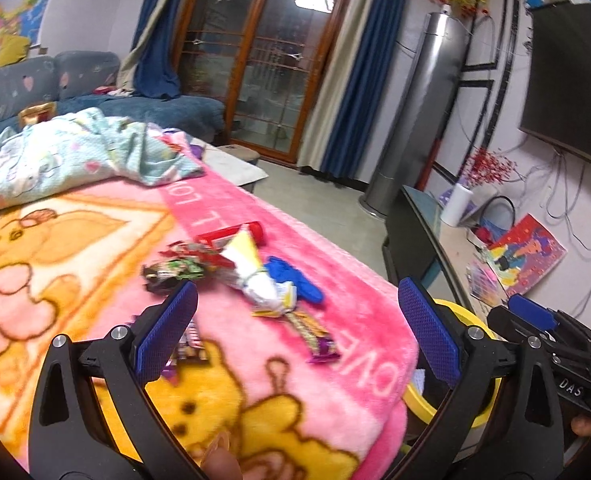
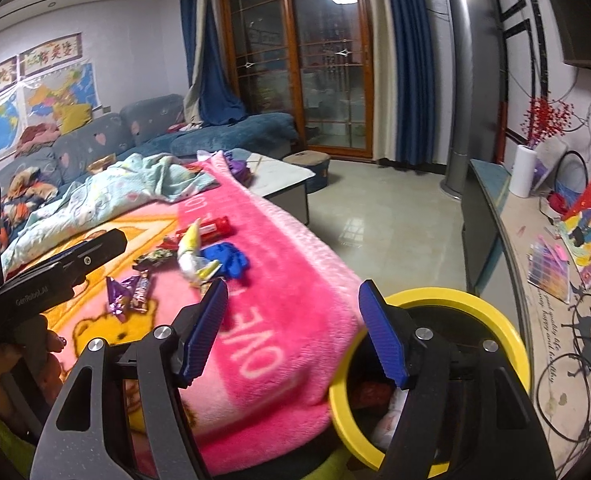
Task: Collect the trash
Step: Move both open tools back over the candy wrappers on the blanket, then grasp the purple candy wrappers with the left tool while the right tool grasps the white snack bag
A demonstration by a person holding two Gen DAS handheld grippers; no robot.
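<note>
Several pieces of trash lie on the pink blanket (image 1: 335,240). They include a red tube (image 1: 235,235), a white and yellow wrapper (image 1: 255,280), a blue glove (image 1: 295,280), a dark green wrapper (image 1: 175,273) and a purple wrapper (image 1: 320,346). My left gripper (image 1: 301,316) hovers open just short of the pile, nothing between its fingers. In the right wrist view the same pile shows the red tube (image 2: 211,228), the blue glove (image 2: 227,259) and purple wrappers (image 2: 131,292). My right gripper (image 2: 295,316) is open and empty, over the blanket's edge and the yellow-rimmed bin (image 2: 461,296), which holds some trash.
A light blue quilt (image 2: 107,200) is bunched at the blanket's far end, with a blue sofa (image 2: 143,128) behind it. A white coffee table (image 2: 287,178) and a footstool (image 2: 309,164) stand beyond. A long cabinet (image 2: 491,200) with a paper roll and pictures runs along the right wall.
</note>
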